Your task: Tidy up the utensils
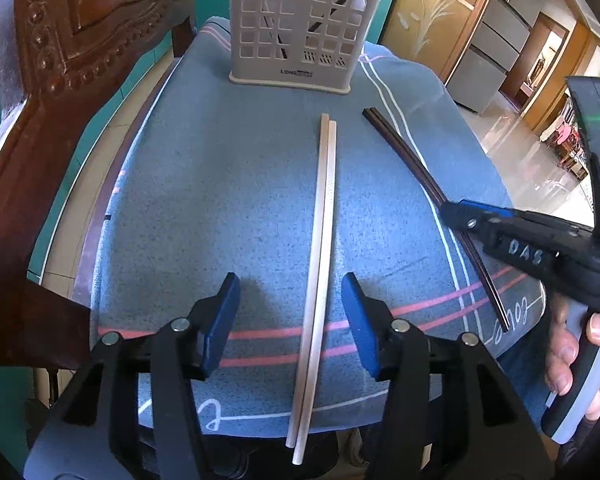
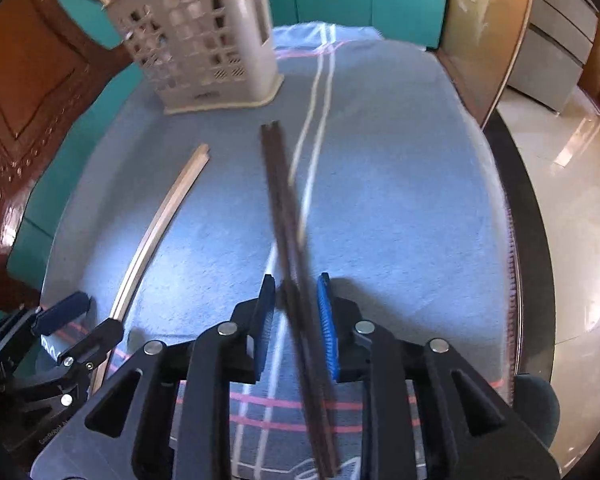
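Observation:
A pair of pale chopsticks (image 1: 324,220) lies lengthwise on the blue cloth (image 1: 220,200). My left gripper (image 1: 290,312) straddles their near part, open, with both blue pads clear of them. A pair of dark chopsticks (image 2: 280,184) lies to the right, blurred in the right wrist view. My right gripper (image 2: 296,300) has them between its pads, with narrow gaps on both sides, so it is open. The beige slotted utensil holder (image 1: 300,20) stands upright at the far end, with dark utensils showing through its slots. In the left wrist view the right gripper (image 1: 456,216) sits over the dark chopsticks (image 1: 412,164).
A carved wooden chair back (image 1: 60,80) rises at the left of the cloth-covered table. A person's hand (image 1: 572,352) grips the right tool's handle. The table's edge drops to a shiny tiled floor (image 2: 572,200) on the right. Teal wall panels stand behind the holder (image 2: 204,40).

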`<state>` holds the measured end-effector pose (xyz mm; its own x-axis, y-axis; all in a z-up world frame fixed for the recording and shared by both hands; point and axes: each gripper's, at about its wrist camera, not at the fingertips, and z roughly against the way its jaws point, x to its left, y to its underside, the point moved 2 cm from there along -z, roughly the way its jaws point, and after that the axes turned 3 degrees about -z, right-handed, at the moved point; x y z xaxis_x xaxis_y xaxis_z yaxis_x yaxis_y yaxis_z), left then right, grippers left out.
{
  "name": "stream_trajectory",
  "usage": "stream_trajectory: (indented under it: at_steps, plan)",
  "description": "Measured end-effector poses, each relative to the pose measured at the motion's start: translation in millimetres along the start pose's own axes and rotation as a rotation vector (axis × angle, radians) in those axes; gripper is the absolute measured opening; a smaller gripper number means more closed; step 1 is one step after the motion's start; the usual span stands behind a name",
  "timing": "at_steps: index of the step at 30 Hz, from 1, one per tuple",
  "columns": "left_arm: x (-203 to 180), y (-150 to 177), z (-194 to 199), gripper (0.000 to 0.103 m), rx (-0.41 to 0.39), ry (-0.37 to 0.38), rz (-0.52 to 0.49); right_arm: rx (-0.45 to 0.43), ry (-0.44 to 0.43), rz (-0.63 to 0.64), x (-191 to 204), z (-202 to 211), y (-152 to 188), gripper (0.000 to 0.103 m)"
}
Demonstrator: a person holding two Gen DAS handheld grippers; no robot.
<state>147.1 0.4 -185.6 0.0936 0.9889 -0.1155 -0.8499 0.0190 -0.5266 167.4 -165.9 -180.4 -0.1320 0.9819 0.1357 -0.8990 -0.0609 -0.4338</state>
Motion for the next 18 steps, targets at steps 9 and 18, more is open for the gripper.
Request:
stream_trajectory:
  at_steps: [9, 18]
  plan:
    - [-4.0, -2.1, -4.8, 0.058, 0.003, -0.008, -0.024, 0.018, -0.076, -0.044, -1.5, 2.2, 0.4, 0.025]
    - [-0.2, -6.6, -7.1, 0.060, 0.004, 0.007, -0.012, 0.013, -0.050, -0.063, -8.9, 3.7, -5.1, 0.026]
